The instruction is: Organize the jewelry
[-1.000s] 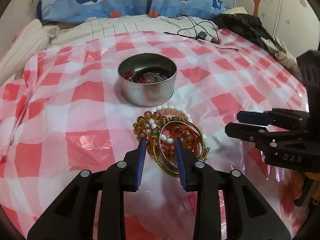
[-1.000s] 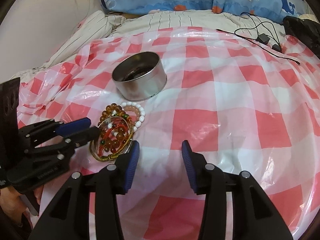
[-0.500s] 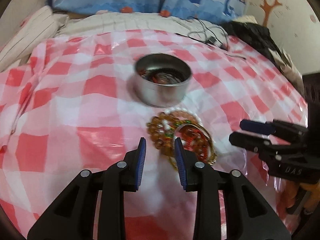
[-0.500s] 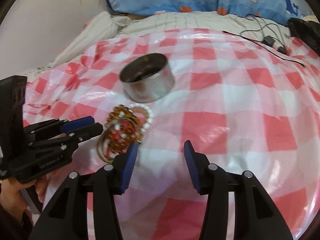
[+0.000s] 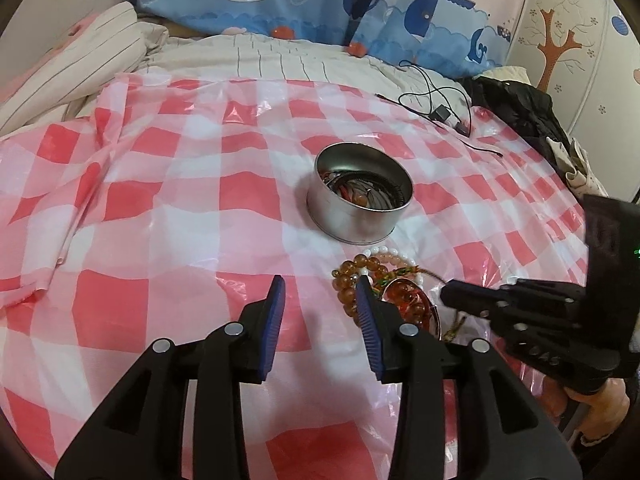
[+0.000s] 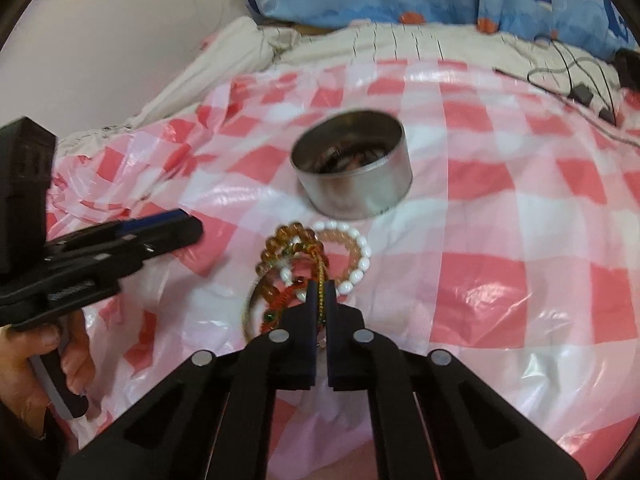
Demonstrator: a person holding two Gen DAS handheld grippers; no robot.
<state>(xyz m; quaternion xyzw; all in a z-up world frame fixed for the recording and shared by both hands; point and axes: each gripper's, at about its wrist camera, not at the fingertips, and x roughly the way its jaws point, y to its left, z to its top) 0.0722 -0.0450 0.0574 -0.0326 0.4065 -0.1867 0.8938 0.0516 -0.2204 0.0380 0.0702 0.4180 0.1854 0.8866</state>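
Bed [image 5: 280, 60] under a pink-checked plastic sheet [image 5: 160, 184]. Whale-print pillows [image 5: 304, 4] behind the sheet, black cable [image 5: 436, 100] at its far edge, tree-decal wall [image 5: 560, 40] right of it.

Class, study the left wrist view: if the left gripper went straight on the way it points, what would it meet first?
Probably the bare checkered plastic sheet. The left gripper, its jaws opening with nothing between them, aims left of the bracelet pile and metal tin, though depth is unclear.
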